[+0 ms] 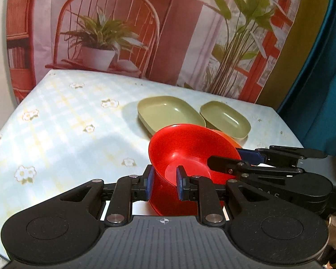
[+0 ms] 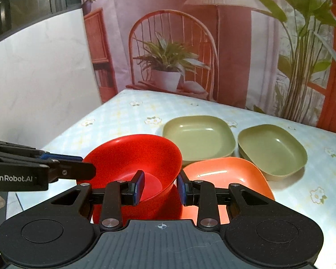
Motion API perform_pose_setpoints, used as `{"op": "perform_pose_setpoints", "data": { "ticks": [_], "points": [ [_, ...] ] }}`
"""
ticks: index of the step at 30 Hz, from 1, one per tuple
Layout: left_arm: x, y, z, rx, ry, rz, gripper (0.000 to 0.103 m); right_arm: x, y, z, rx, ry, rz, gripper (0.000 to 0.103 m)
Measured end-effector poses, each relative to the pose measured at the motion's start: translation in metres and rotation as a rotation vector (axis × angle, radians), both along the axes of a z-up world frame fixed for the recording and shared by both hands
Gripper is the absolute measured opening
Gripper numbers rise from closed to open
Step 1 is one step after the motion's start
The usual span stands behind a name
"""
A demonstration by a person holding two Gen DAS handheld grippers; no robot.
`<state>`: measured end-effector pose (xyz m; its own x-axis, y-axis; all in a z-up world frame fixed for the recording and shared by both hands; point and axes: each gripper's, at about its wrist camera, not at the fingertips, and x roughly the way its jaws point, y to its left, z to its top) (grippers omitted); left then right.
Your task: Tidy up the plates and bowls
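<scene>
"GenRobot.AI" tongs [image 2: 62,165] on red bowl [image 2: 134,157]

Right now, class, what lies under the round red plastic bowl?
An orange squarish plastic plate shows beneath and to the right of the red bowl. The bowl hides the plate's left part, so contact cannot be judged.

Warm indoor light, soft shadows on tablecloth [image 1: 56,134]; fisheye bends edges, slight blur.
</scene>
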<state>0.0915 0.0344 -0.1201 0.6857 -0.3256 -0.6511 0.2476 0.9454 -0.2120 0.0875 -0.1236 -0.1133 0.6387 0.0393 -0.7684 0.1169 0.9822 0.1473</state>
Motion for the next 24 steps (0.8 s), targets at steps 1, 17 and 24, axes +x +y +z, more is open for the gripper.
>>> {"op": "perform_pose_setpoints", "data": {
  "ticks": [1,17,24],
  "points": [
    [-0.001,0.0,-0.002,-0.002,0.002,0.003,0.021,-0.002,0.0,-0.002,-0.003,0.004,0.0,0.029],
    [-0.006,-0.001,-0.017,-0.018,0.031,0.037,0.021,-0.011,0.008,-0.02,-0.032,0.033,0.035,0.029],
    [-0.006,-0.002,-0.017,-0.02,0.036,0.042,0.022,-0.013,0.009,-0.021,-0.033,0.034,0.038,0.03]
  ]
}}
